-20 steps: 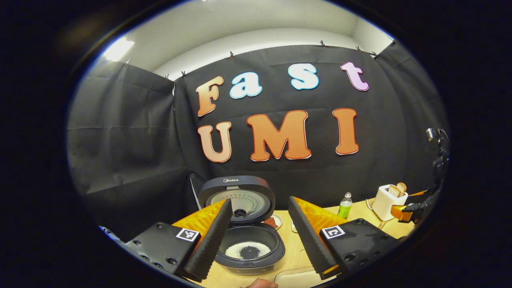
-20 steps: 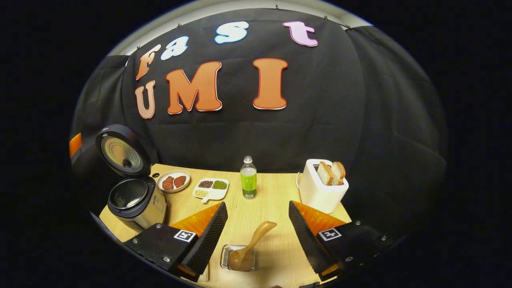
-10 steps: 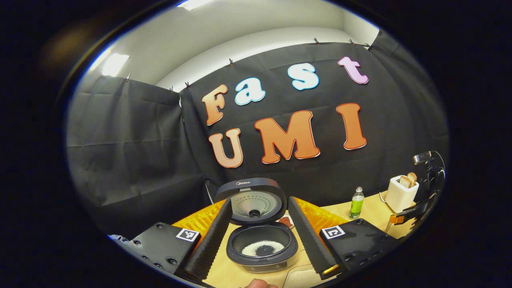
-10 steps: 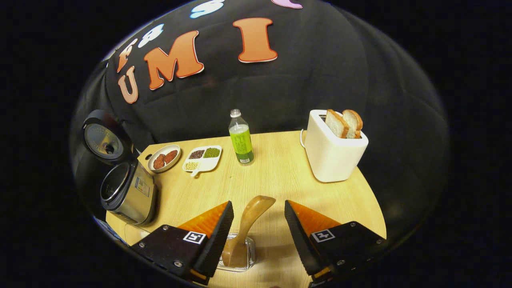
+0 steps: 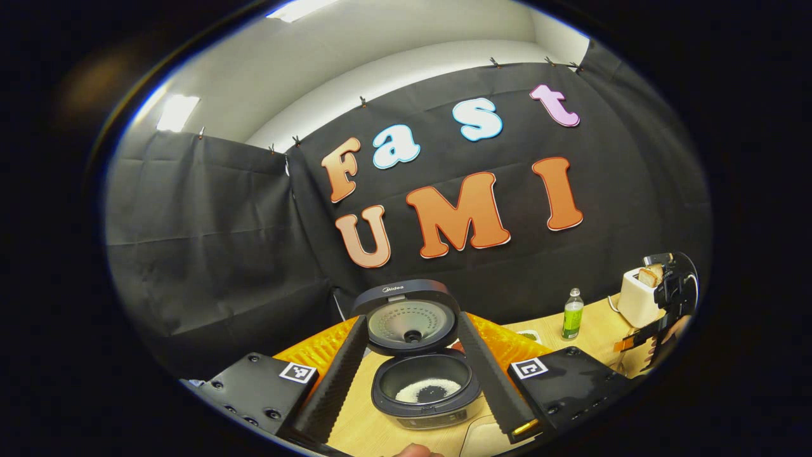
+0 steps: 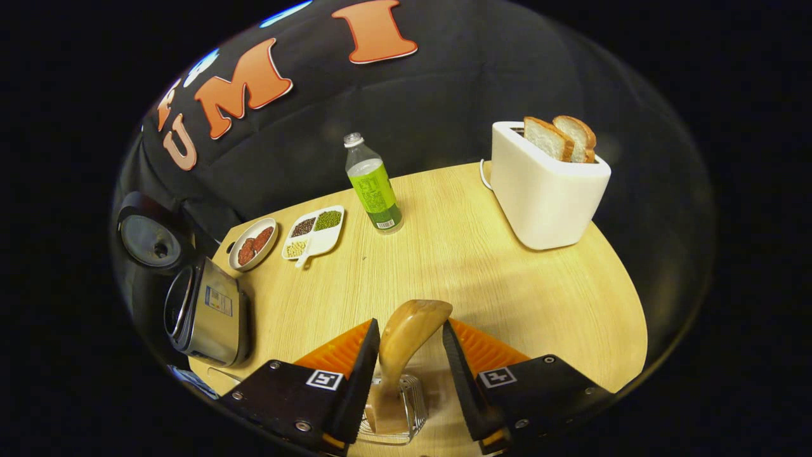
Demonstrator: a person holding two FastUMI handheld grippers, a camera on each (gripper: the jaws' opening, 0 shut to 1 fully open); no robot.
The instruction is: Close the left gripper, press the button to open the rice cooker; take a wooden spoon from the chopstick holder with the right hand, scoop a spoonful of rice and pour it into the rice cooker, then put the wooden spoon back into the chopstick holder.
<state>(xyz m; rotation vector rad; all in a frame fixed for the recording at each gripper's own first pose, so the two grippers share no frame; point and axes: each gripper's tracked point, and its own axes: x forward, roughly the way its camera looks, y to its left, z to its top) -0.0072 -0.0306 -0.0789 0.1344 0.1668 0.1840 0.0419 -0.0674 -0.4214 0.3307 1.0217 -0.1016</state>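
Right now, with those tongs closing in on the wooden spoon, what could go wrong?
The right tongs flank the wooden spoon, whose handle leans in a light-looking wire chopstick holder; a skewed pinch might let the spoon slip or tip the holder. The carry to the rice cooker at the table's left edge could also spill grains.

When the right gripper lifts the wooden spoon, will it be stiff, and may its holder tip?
The wooden spoon looks rigid and light, so it should lift without bending. Its rounded, smooth handle might slip or turn between the fingers. It leans in the small clear chopstick holder, which may tilt if the spoon drags on its wall.
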